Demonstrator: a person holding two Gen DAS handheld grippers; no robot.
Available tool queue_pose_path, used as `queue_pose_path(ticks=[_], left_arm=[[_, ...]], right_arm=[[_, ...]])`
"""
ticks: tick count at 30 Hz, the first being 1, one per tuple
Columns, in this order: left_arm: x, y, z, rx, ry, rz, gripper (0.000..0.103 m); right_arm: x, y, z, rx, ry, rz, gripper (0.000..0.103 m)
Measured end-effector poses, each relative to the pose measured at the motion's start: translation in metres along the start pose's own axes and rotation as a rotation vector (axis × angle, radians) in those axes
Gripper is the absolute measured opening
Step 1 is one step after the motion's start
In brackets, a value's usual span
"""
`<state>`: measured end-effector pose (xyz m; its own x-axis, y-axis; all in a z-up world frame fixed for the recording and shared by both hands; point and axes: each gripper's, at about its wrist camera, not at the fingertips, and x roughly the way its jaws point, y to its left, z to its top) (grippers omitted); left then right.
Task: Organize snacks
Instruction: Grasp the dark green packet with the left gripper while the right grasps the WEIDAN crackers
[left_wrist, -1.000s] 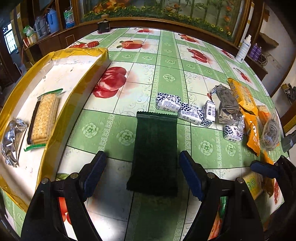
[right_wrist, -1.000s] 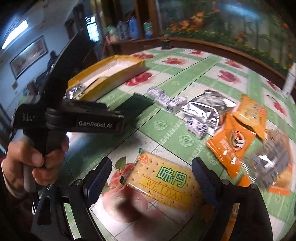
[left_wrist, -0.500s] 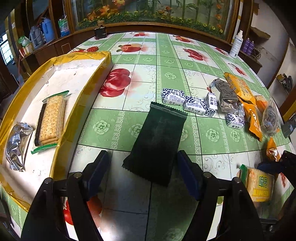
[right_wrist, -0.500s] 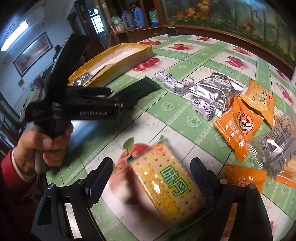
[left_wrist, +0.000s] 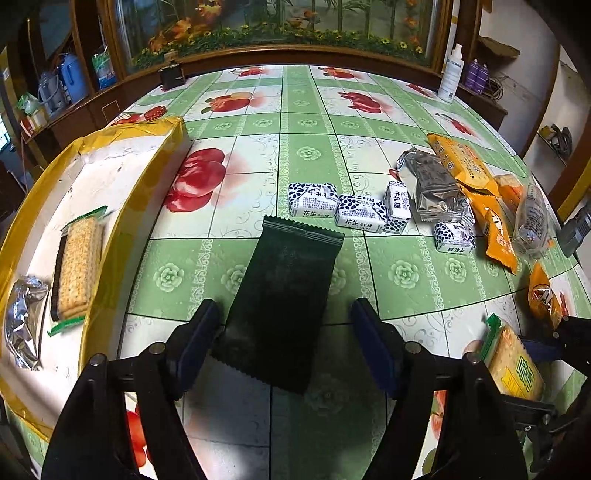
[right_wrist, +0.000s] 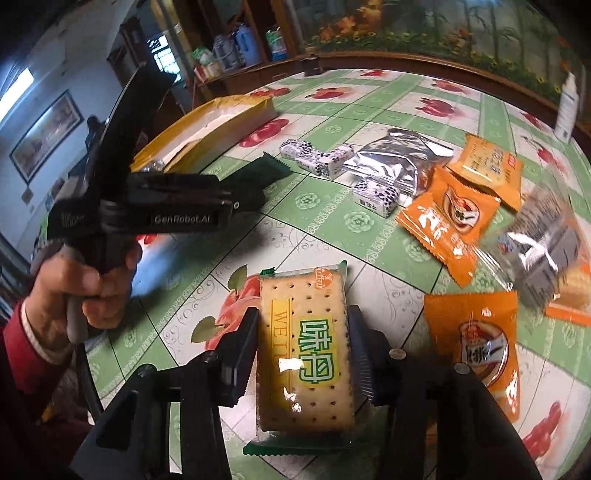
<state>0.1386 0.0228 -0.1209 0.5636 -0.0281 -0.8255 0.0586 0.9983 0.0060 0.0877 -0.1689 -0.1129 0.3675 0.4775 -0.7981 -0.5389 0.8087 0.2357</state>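
My left gripper (left_wrist: 286, 334) is open, its fingers on either side of the near end of a dark green flat packet (left_wrist: 284, 295) lying on the table. My right gripper (right_wrist: 303, 343) is shut on a yellow cracker pack (right_wrist: 304, 354) with green letters; the same pack shows at the right edge of the left wrist view (left_wrist: 515, 369). A yellow-rimmed tray (left_wrist: 110, 236) at the left holds a cracker pack (left_wrist: 77, 267) and a silver pouch (left_wrist: 22, 326). The left gripper's body (right_wrist: 159, 210) shows in the right wrist view.
Several blue-and-white candy packs (left_wrist: 354, 214), a silver pouch (left_wrist: 436, 188), orange packets (left_wrist: 461, 166) and a clear-wrapped snack (left_wrist: 532, 221) lie at the right of the table. More orange packets (right_wrist: 447, 225) lie beside the right gripper. A white bottle (left_wrist: 450, 74) stands at the far edge.
My right gripper has closed on the yellow cracker pack, which turned lengthwise between the fingers. My left gripper stayed open around the dark green packet, shifting slightly.
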Motion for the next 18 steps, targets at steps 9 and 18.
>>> queue_pose_path(ticks=[9, 18], left_arm=[[-0.011, 0.012, -0.01, -0.032, -0.026, -0.016, 0.043], [-0.022, 0.03, -0.02, -0.12, -0.038, -0.074, 0.042]], right_arm=[[0.001, 0.029, -0.013, -0.077, -0.001, -0.169, 0.055], [-0.008, 0.027, -0.02, 0.047, -0.049, -0.065, 0.047]])
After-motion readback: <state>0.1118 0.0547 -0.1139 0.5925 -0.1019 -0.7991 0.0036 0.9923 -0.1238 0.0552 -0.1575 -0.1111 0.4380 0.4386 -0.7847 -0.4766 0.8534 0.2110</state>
